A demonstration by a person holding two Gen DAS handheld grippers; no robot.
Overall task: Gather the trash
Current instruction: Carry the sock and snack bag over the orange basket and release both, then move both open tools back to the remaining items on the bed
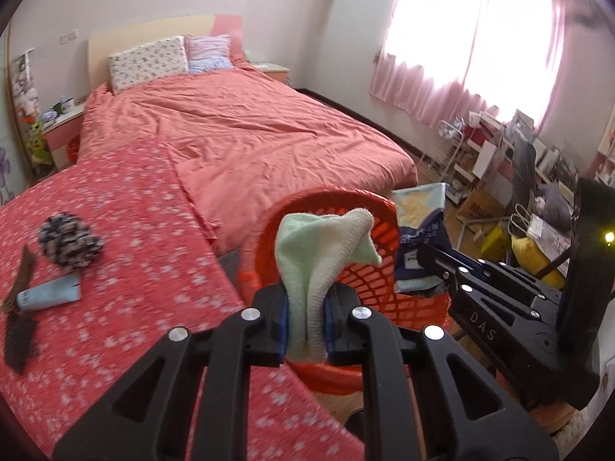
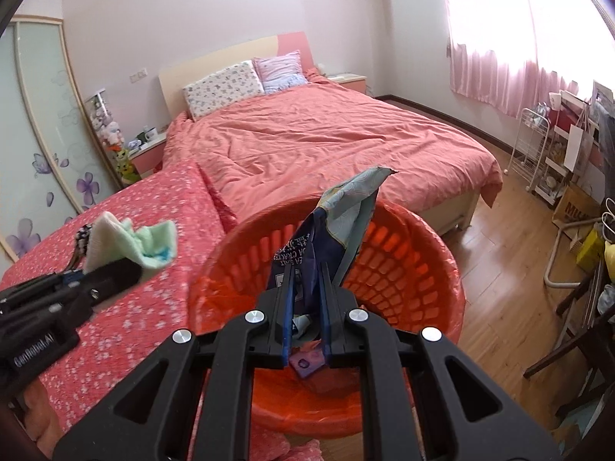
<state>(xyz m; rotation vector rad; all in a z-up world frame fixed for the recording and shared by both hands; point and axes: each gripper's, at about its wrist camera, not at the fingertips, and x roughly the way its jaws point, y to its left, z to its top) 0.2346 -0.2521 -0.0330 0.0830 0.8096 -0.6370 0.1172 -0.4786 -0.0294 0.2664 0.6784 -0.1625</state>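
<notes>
Where the flowered red cover (image 1: 115,230) runs up against the salmon-covered bed (image 1: 246,130), the two make one broad soft surface filling the left and middle of the bedroom, with a headboard and two pillows (image 1: 148,62) at the far wall. A wooden floor (image 2: 511,238) shows on the right, crowded near the pink-curtained window (image 1: 480,34) with a white wire rack (image 2: 532,150), boxes and bags.

An orange plastic basket (image 2: 415,269) stands just off the near edge of the flowered cover, its rim clear all round. The left gripper (image 1: 306,326) has its fingers narrow and pressed on a pale green-and-cream cloth (image 1: 326,246), held up beside the basket. The right gripper (image 2: 306,326) has its fingers clamped on a blue and pale snack wrapper (image 2: 338,226) — directly over the basket's mouth, with a purple scrap (image 2: 305,365) lying inside below.

Back on the flowered cover lie a dark speckled scrunchie (image 1: 69,240), a pale blue tube (image 1: 50,296) and a brown brush (image 1: 19,330), well apart from the basket.
</notes>
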